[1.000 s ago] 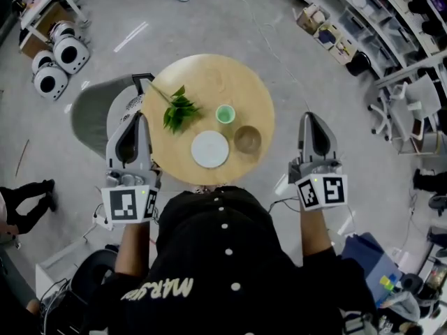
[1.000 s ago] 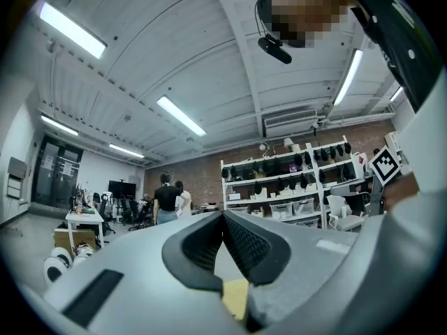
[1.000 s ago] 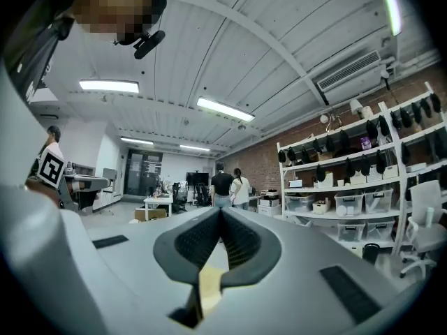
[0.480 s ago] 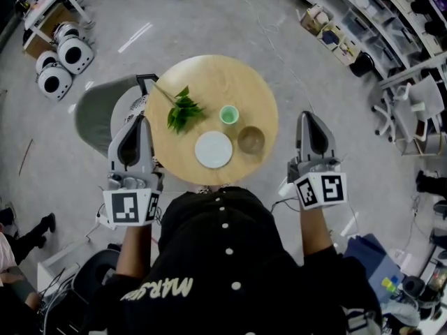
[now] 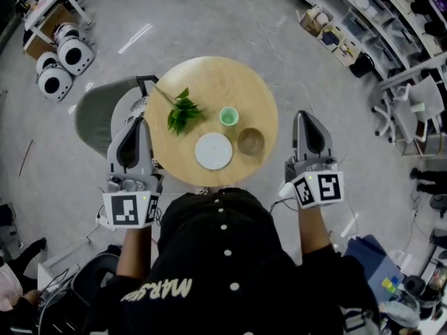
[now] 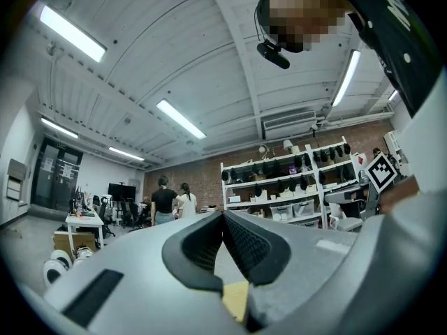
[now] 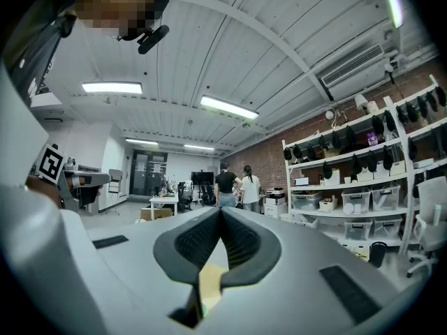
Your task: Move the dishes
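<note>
Left gripper point(image 5: 137, 121) and right gripper point(image 5: 305, 116), jaws together on nothing, flank a table point(image 5: 209, 68) bearing plate point(image 5: 213, 150), cup point(image 5: 228, 116), bowl point(image 5: 251, 141) and sprig point(image 5: 181, 110).

Table: round light wooden table point(image 5: 209, 75)
Left side: green leafy sprig point(image 5: 181, 112)
Middle: small green cup point(image 5: 228, 116)
Near edge: round white plate point(image 5: 213, 151), brown glass bowl point(image 5: 251, 142) just beside it

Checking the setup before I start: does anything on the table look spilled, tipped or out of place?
Only the leafy sprig lying loose on the round table; white plate, green cup and brown bowl sit upright, nothing spilled.
</note>
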### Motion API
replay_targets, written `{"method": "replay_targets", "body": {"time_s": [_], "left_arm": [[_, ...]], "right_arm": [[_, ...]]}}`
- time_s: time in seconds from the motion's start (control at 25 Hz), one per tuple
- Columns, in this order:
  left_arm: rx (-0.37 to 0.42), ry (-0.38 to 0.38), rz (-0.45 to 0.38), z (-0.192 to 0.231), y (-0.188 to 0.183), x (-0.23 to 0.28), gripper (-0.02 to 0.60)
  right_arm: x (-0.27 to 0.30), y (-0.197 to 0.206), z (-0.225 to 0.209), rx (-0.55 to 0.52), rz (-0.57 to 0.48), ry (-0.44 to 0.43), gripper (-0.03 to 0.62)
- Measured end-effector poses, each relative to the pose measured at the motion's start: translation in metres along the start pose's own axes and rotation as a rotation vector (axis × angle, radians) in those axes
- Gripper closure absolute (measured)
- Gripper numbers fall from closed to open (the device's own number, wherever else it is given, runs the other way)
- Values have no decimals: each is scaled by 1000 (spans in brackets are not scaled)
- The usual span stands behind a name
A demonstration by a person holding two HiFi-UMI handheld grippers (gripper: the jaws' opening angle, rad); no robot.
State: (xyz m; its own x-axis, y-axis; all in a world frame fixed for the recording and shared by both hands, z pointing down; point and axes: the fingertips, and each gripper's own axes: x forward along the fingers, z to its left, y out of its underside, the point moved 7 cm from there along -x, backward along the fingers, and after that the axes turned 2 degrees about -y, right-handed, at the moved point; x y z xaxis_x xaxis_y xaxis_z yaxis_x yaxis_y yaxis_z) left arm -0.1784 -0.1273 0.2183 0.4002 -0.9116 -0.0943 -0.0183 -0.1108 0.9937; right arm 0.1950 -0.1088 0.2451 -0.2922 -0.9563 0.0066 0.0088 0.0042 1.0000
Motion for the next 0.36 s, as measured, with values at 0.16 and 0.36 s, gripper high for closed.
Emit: {"method": "replay_targets", "body": {"time_s": [0.16, 0.36], "left_arm": [[-3, -2, -3, 0, 0, -2, 578], [-7, -1, -2, 3, 2, -3, 578]], "right_arm": [[0, 0, 2, 0, 1, -3, 597], [5, 2, 6, -1, 3, -8, 597]]}}
